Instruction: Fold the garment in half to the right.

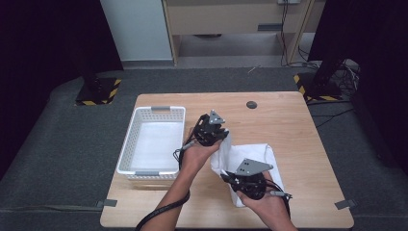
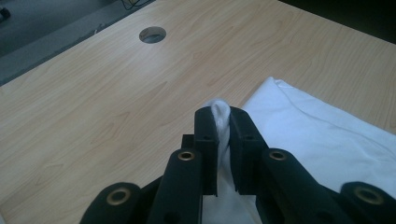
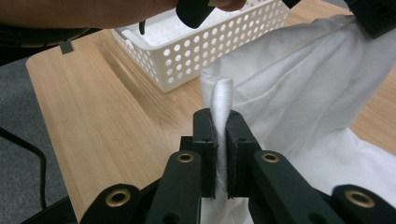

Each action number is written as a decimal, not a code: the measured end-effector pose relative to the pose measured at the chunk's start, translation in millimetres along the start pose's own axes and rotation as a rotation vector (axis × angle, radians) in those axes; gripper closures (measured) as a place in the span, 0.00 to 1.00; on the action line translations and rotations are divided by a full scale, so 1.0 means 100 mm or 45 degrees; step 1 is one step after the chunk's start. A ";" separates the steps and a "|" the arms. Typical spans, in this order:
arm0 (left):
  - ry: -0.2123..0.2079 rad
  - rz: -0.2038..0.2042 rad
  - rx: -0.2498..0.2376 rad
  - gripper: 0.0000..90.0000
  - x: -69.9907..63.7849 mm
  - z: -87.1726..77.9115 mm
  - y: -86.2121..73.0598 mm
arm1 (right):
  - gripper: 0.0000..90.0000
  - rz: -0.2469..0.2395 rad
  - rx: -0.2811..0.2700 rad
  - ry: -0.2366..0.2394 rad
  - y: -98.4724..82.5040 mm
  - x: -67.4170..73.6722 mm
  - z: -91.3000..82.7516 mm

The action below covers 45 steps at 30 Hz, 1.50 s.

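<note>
Desk (image 1: 288,125): pale wood, rectangular, with a round cable hole (image 1: 251,104) near the far edge; the hole also shows in the left gripper view (image 2: 152,34).

Cloth (image 1: 255,156): white, lying on the near right part of the desk, one edge lifted at its left side. Part rests flat on the wood (image 2: 327,135); part hangs as a raised sheet between the two tongs (image 3: 303,79).

Left tongs (image 1: 222,134): held in the left hand (image 1: 198,155), at mid-desk, just right of the basket. Jaws pressed together on a fold of the cloth, which pokes up between the tips (image 2: 223,122).

Right tongs (image 1: 230,177): held in the right hand (image 1: 267,204), near the front edge, over the cloth's near end. Jaws pinching a narrow upright fold of cloth edge (image 3: 221,122).

Basket (image 1: 130,144): white, perforated plastic, rectangular, on the left part of the desk, apart from the cloth. Its holed wall shows in the right gripper view (image 3: 210,46).

Cable (image 1: 163,211): black, trailing from the left tongs along the forearm.
</note>
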<state>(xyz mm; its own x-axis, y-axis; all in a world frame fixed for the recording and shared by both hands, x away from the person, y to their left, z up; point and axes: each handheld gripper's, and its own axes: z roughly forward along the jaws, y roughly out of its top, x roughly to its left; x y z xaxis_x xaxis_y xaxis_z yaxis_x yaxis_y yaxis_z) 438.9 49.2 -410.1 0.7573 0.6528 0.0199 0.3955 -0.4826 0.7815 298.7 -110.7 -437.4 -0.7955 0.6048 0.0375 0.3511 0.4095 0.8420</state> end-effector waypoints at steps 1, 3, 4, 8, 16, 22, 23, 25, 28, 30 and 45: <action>-0.001 0.001 0.000 0.93 -0.01 0.01 0.02 | 0.94 0.003 -0.005 -0.003 -0.01 -0.02 -0.02; 0.002 -0.001 -0.001 0.93 -0.03 0.03 0.04 | 0.94 0.015 -0.015 -0.007 -0.02 -0.06 -0.08; 0.000 -0.004 -0.007 0.93 -0.04 0.04 0.06 | 0.94 0.019 -0.017 -0.011 -0.03 -0.07 -0.11; -0.003 -0.003 -0.003 0.93 -0.08 0.09 0.13 | 0.94 0.026 -0.016 -0.037 -0.07 -0.15 -0.20; -0.039 0.039 -0.011 0.93 -0.17 0.20 0.22 | 0.95 0.048 -0.021 -0.051 -0.13 -0.23 -0.33; -0.063 0.050 -0.036 0.93 -0.18 0.25 0.23 | 0.95 0.059 -0.018 -0.050 -0.16 -0.27 -0.38; -0.069 0.052 -0.040 0.93 -0.18 0.25 0.23 | 0.95 0.059 -0.019 -0.050 -0.16 -0.28 -0.39; -0.077 0.052 -0.049 0.93 -0.18 0.25 0.23 | 0.95 0.059 -0.021 -0.049 -0.16 -0.29 -0.40; -0.087 0.045 -0.062 0.93 -0.18 0.25 0.23 | 0.95 0.060 -0.023 -0.054 -0.16 -0.31 -0.44; -0.092 0.053 -0.059 0.93 -0.18 0.26 0.23 | 0.95 0.065 -0.021 -0.057 -0.17 -0.32 -0.45; -0.150 0.094 -0.081 0.93 -0.23 0.43 0.21 | 0.95 0.102 -0.023 -0.083 -0.31 -0.40 -0.52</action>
<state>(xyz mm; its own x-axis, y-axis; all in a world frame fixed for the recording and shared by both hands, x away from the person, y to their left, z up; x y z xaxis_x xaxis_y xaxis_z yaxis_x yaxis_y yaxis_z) 452.2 -1.3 -421.4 0.8403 0.5420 0.0085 0.3055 -0.4865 0.8186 294.3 -183.0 -437.2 -0.7311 0.6786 0.0705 0.4031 0.3462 0.8471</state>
